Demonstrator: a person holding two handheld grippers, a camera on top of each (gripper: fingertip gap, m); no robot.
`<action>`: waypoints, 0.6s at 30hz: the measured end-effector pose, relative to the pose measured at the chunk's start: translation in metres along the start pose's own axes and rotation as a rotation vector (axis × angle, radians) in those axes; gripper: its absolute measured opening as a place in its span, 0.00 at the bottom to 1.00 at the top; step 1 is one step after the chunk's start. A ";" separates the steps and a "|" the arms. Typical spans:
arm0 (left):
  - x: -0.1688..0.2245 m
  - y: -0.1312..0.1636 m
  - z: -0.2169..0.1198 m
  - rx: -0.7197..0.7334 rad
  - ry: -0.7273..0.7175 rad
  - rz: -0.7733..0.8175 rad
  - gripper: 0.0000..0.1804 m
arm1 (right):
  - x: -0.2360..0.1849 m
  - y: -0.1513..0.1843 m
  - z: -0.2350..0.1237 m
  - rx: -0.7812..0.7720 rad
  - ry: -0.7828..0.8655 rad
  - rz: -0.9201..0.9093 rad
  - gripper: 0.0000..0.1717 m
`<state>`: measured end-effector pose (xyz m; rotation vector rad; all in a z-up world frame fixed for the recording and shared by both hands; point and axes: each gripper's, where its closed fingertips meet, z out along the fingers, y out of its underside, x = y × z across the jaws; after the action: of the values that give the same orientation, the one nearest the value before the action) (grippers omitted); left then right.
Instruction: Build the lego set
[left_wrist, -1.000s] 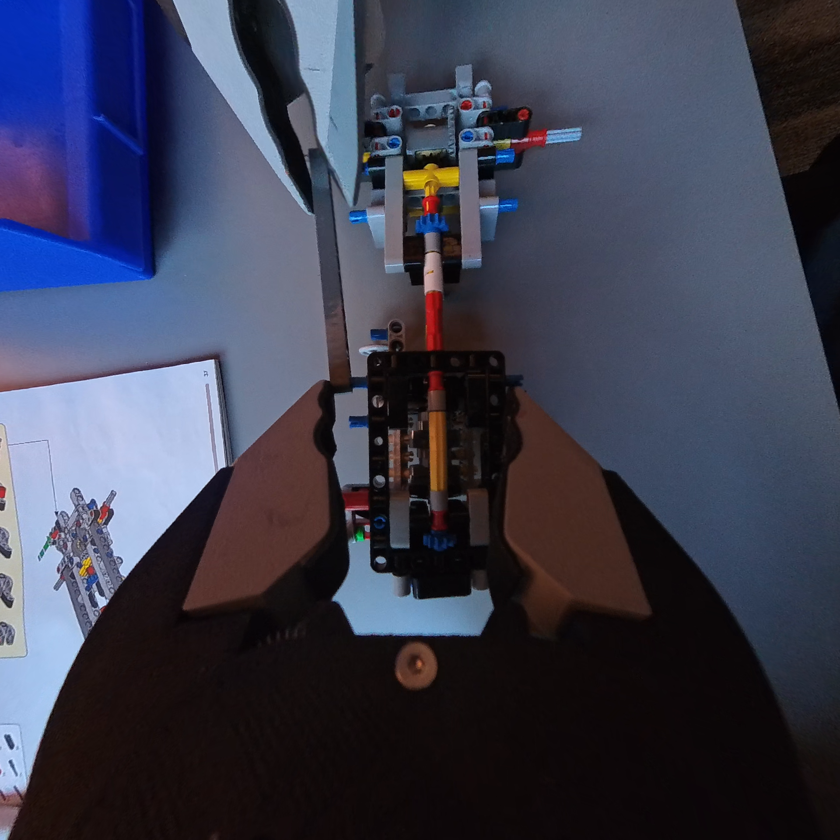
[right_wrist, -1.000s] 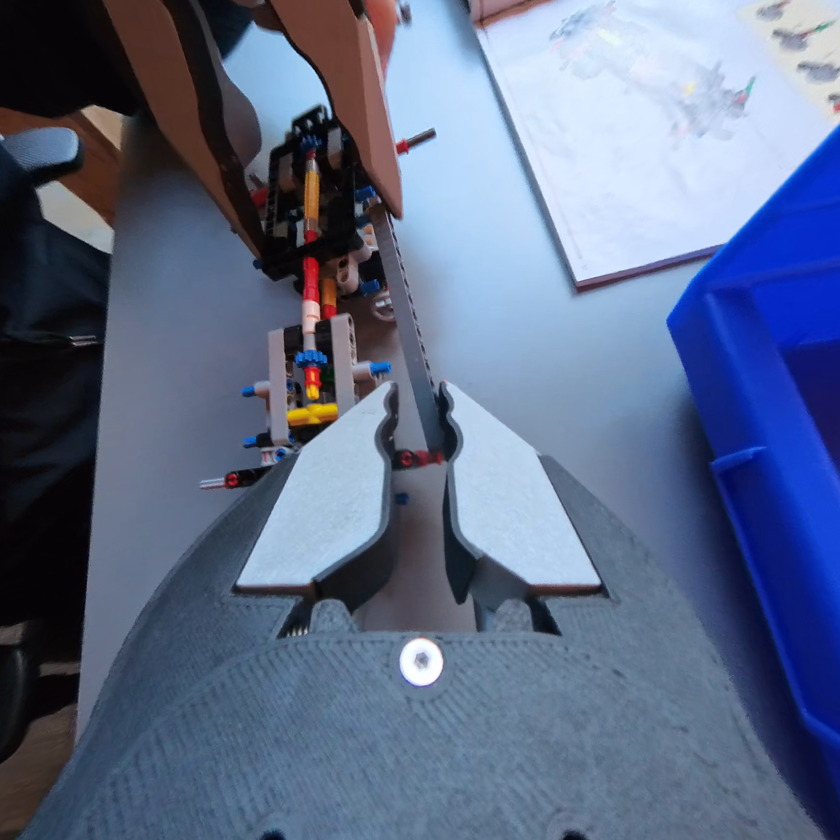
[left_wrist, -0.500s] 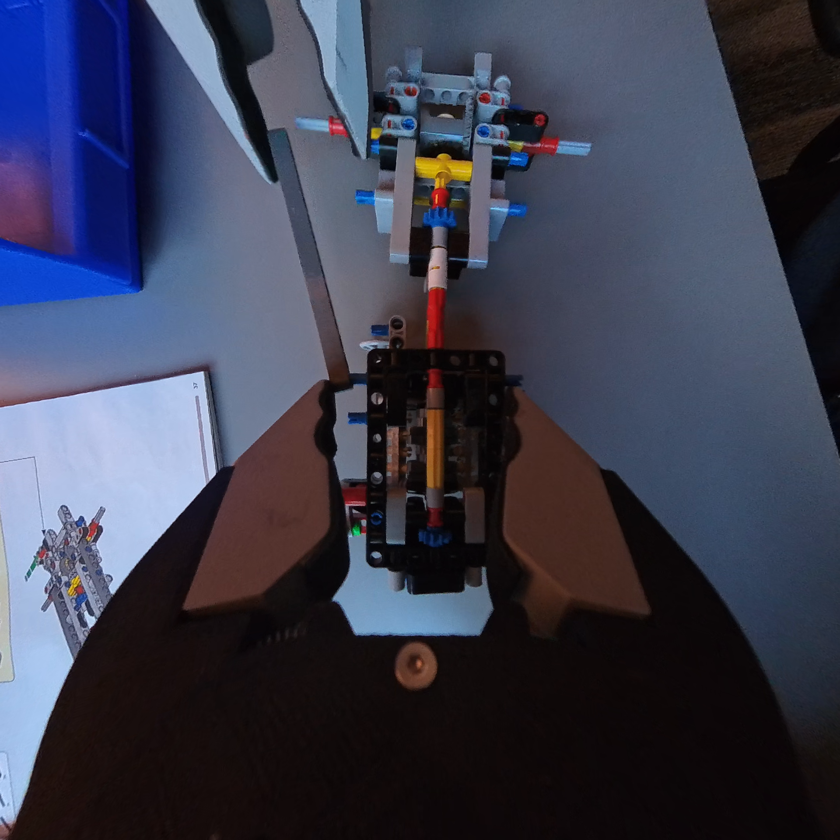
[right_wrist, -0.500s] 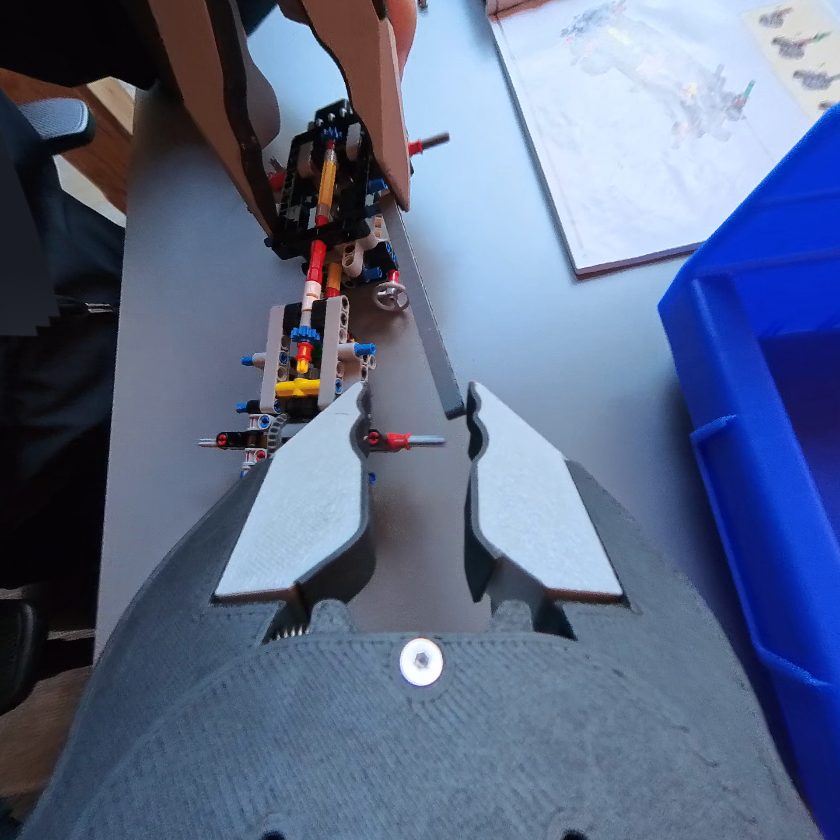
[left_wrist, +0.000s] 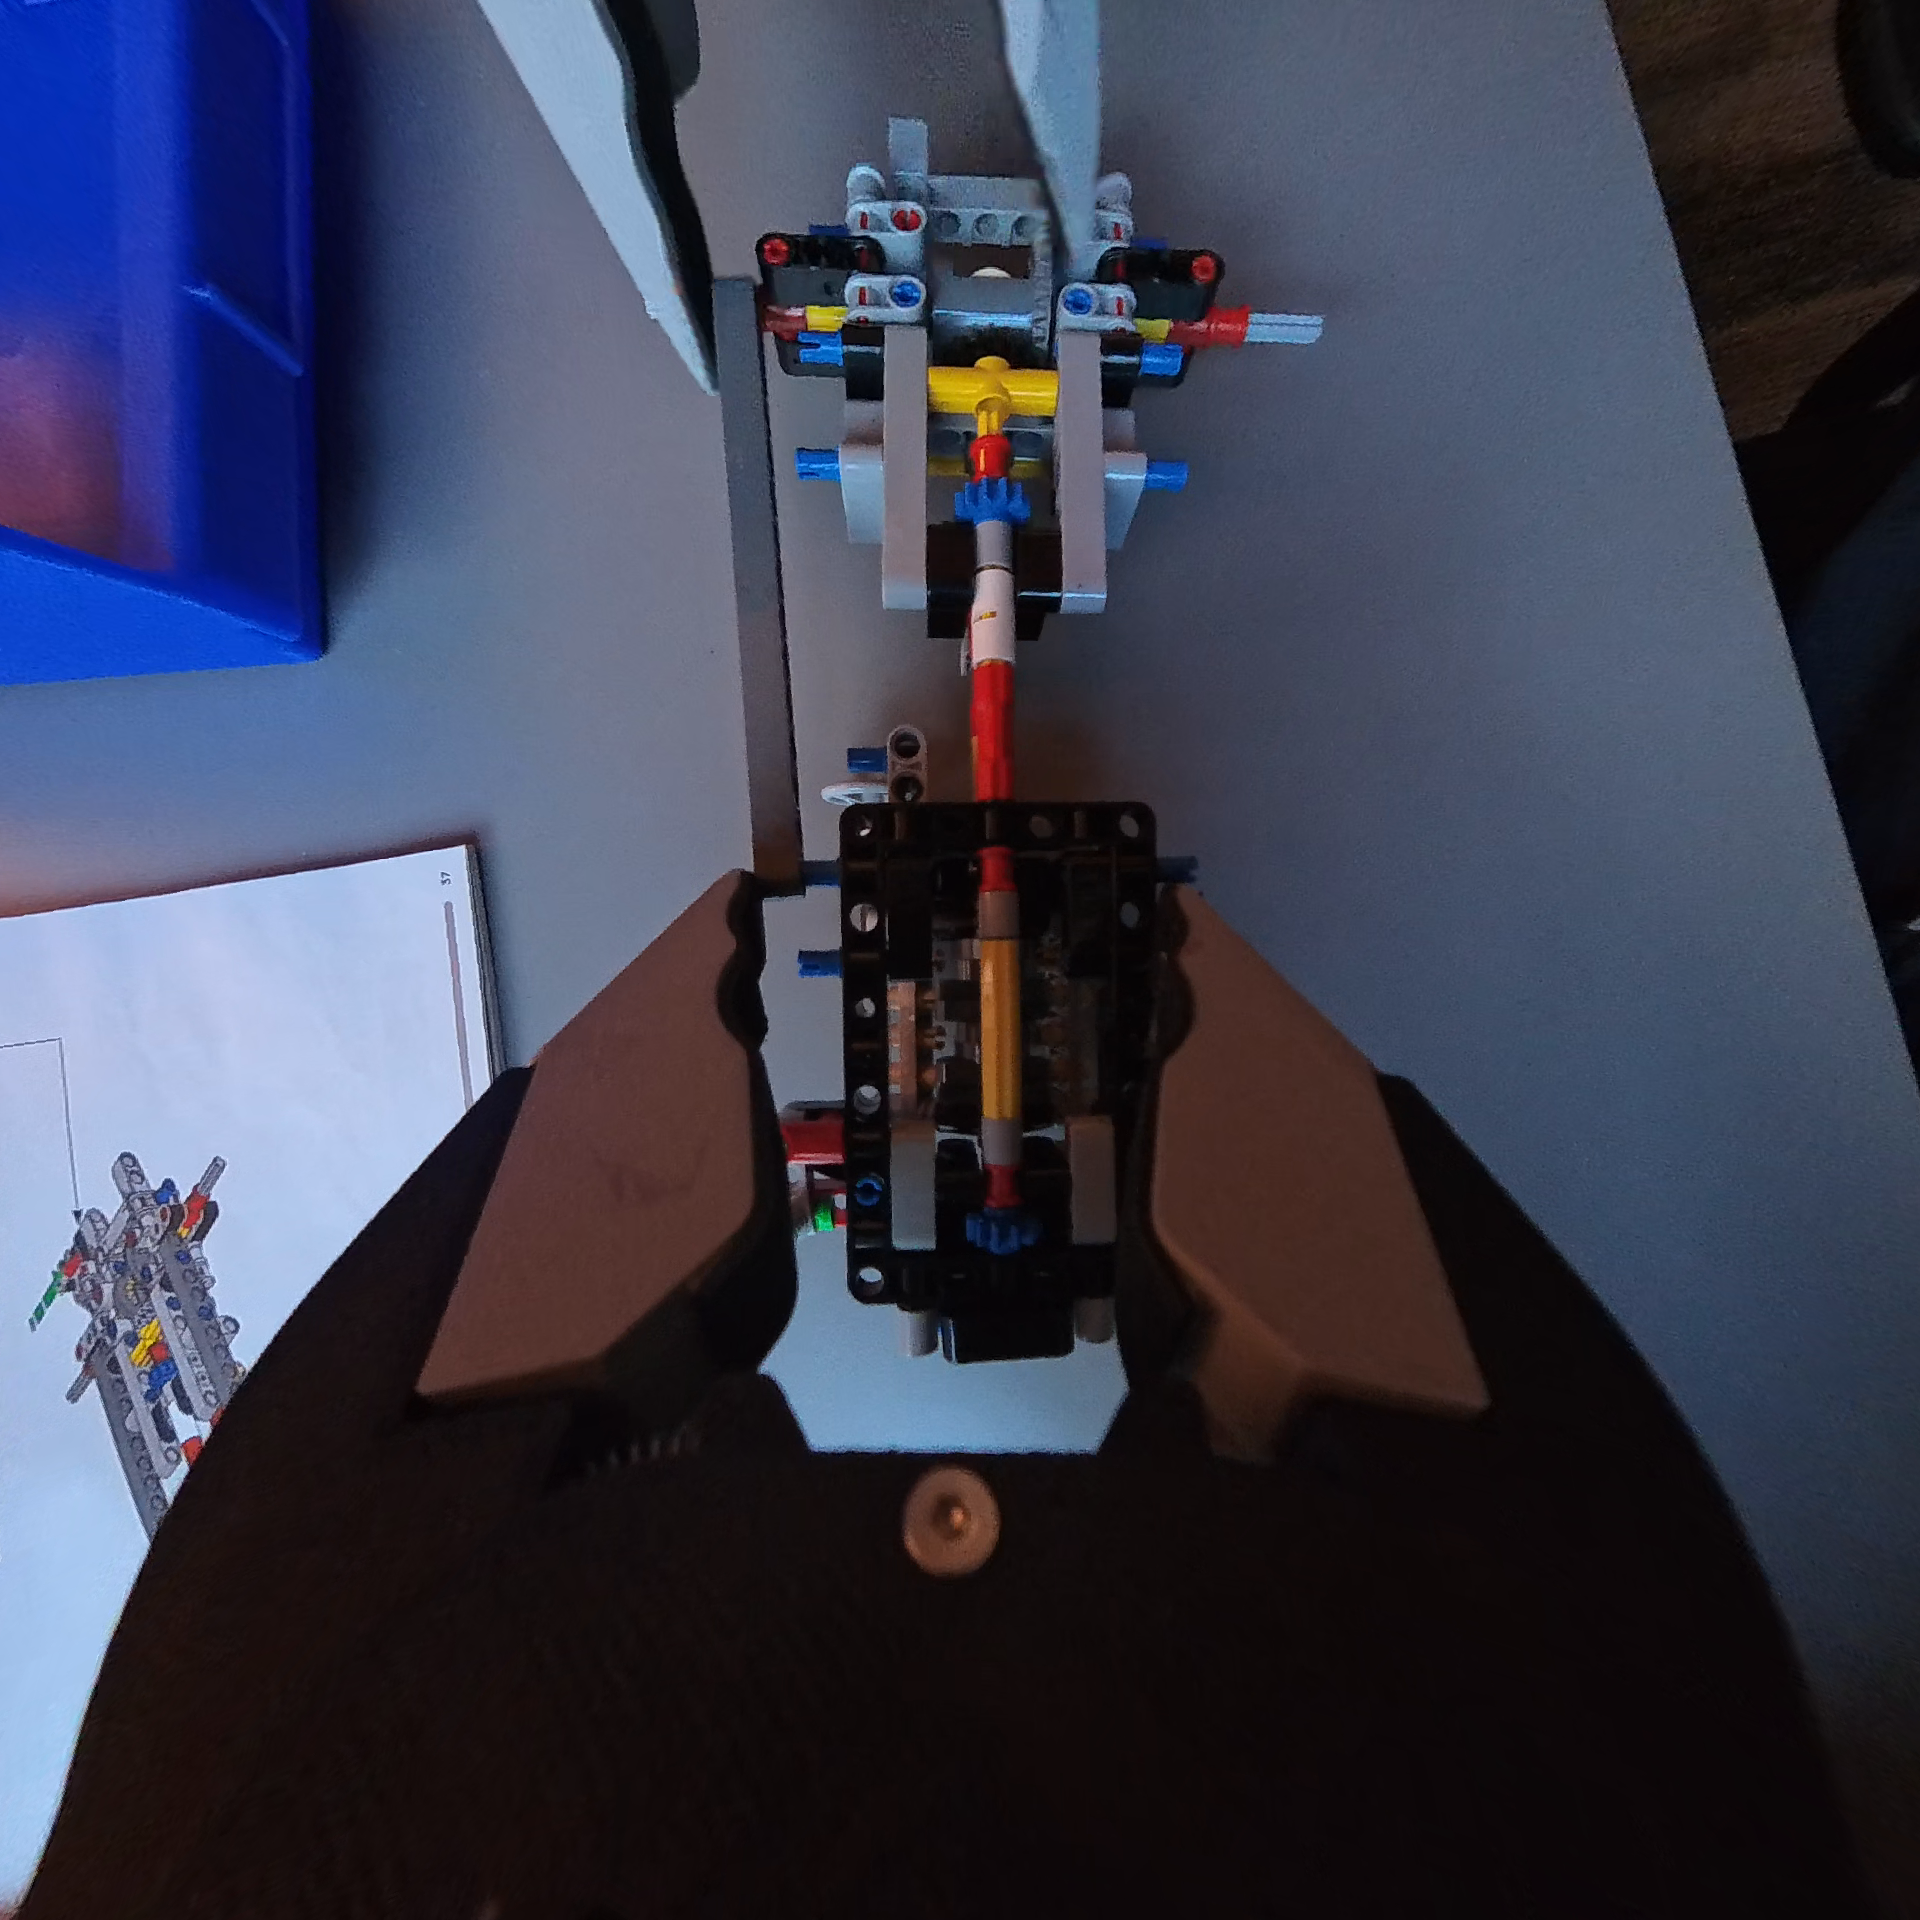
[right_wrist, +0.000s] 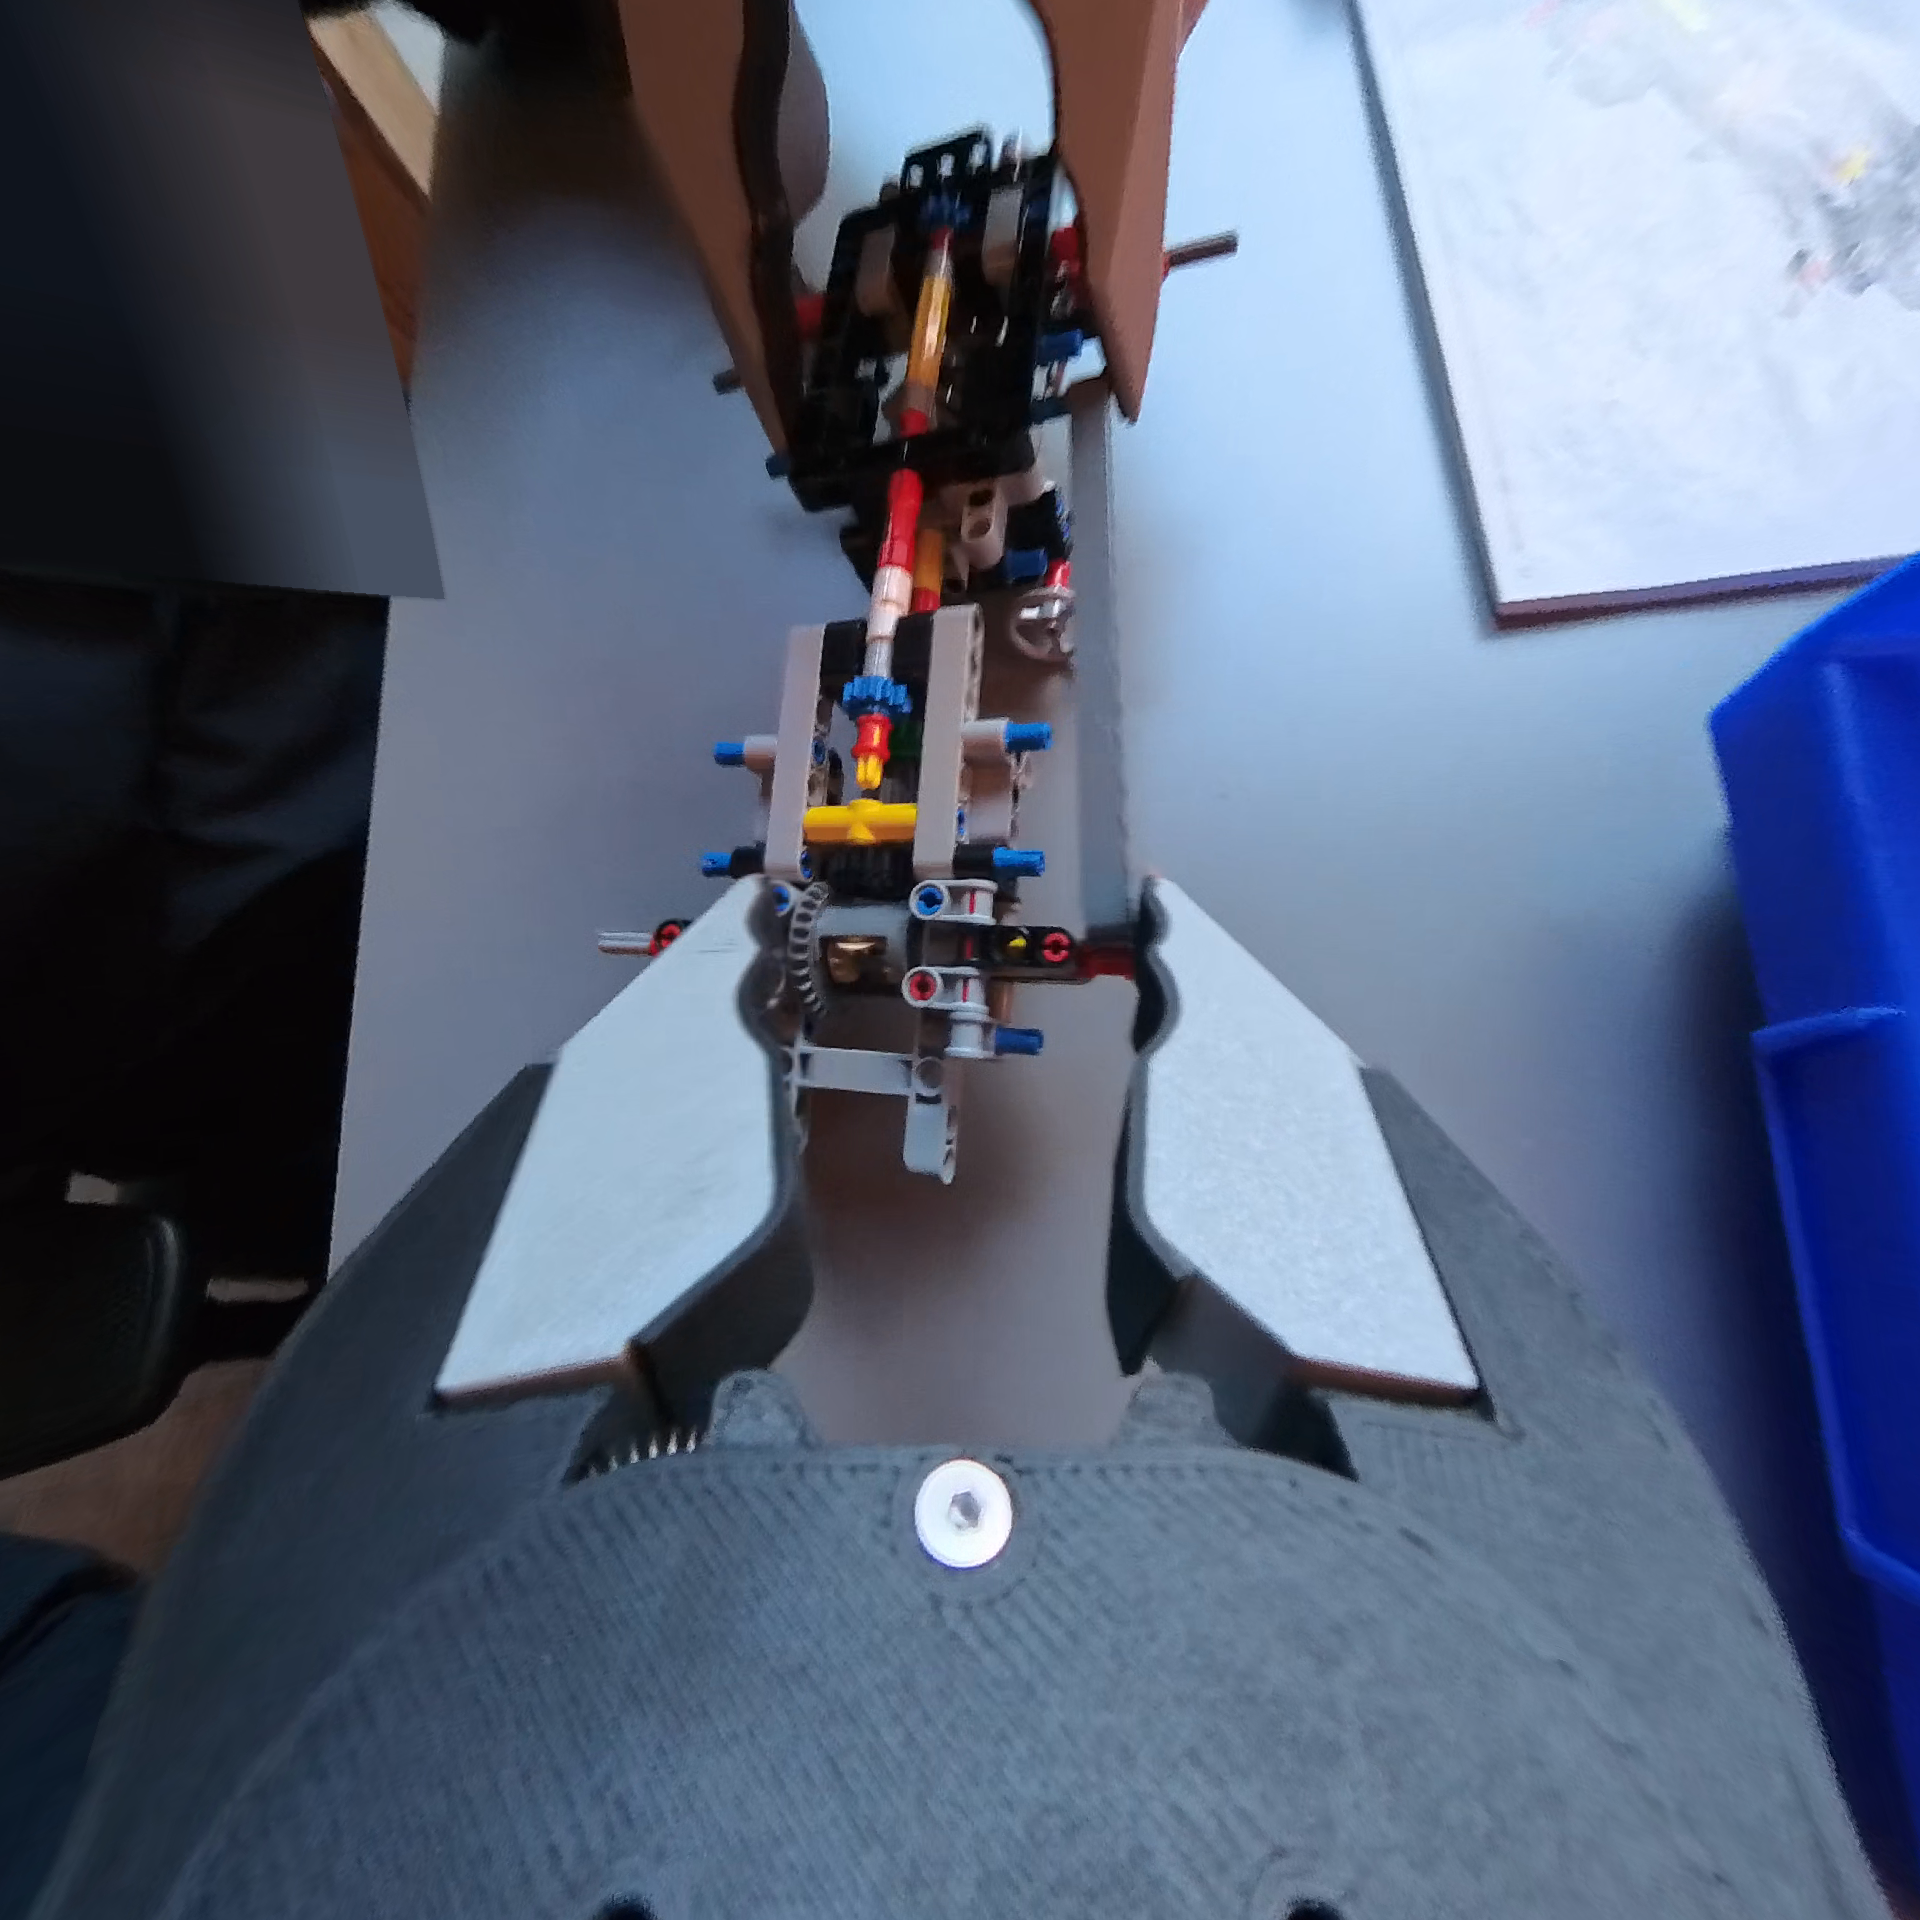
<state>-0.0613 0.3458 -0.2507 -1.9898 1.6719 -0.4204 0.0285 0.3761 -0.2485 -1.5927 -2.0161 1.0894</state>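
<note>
Two grippers, one brick-built chassis model on the grey tabletop (left_wrist: 1455, 727): in the left wrist view the left gripper (left_wrist: 961, 925) has its jaws wide around the model's black frame section (left_wrist: 997, 1049), right side looks snug, small gap on the left, with a long grey beam (left_wrist: 758, 582), blue bin (left_wrist: 156, 343) and instruction booklet (left_wrist: 239, 1091) off to the left. Over in the right wrist view, the right gripper (right_wrist: 951, 935) is spread wide around the model's grey gear end (right_wrist: 883, 935), right fingertip touching a red axle tip (right_wrist: 1107, 961), the left one hard to call.

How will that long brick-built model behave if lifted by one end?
The model probably flexes or separates: only a thin red shaft visibly joins its halves. Protruding blue pins may pop off. It likely won't roll.
</note>
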 end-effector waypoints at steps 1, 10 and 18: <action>0.000 0.000 0.000 0.000 0.001 -0.002 0.41 | -0.002 0.002 0.002 -0.019 0.000 -0.005 0.40; -0.001 0.000 0.000 0.004 0.008 -0.011 0.41 | -0.003 -0.002 0.002 -0.045 0.078 -0.075 0.39; -0.001 0.000 0.001 0.000 0.004 -0.013 0.41 | -0.010 0.002 0.006 -0.082 0.044 -0.024 0.44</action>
<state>-0.0608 0.3467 -0.2512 -2.0020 1.6619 -0.4297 0.0288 0.3647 -0.2526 -1.6139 -2.0695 0.9666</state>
